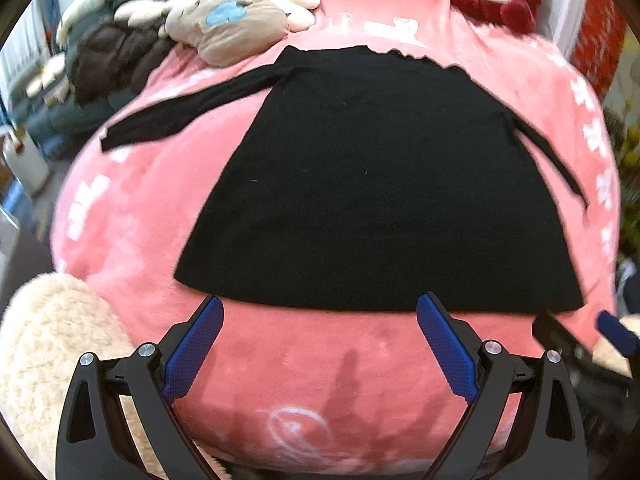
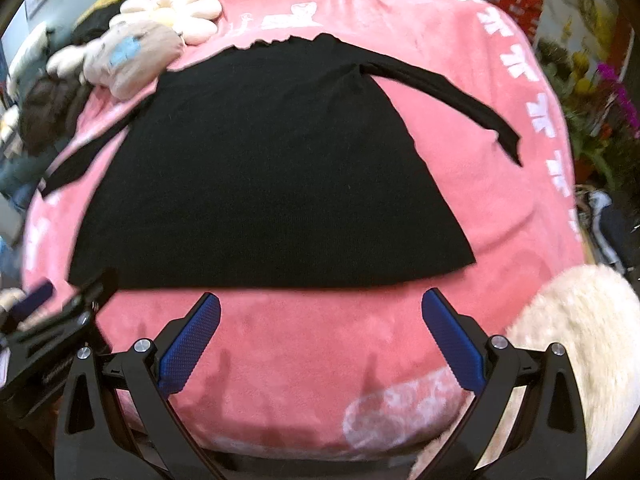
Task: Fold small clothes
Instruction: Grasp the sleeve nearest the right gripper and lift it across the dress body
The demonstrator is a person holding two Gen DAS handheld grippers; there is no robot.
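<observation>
While black top (image 1: pixel 360 184) lies flat on pink blanket (image 1: pixel 132 200), left claw (image 1: pixel 320 312) and right claw (image 2: pixel 320 308) gape wide, empty, near hem.

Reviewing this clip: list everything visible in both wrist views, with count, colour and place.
black top: one, black, spread flat mid-blanket, both sleeves out sideways.
pink blanket: one, pink with white print, under the top.
beige plush toy: one, beige with blue patch, far left.
flower cushion: one, cream, beside the plush.
red plush: one, dark red, far edge.
fluffy throw: one, cream, near edge.
left gripper: one, blue pads, open, near hem.
right gripper: one, blue pads, open, near hem.
</observation>
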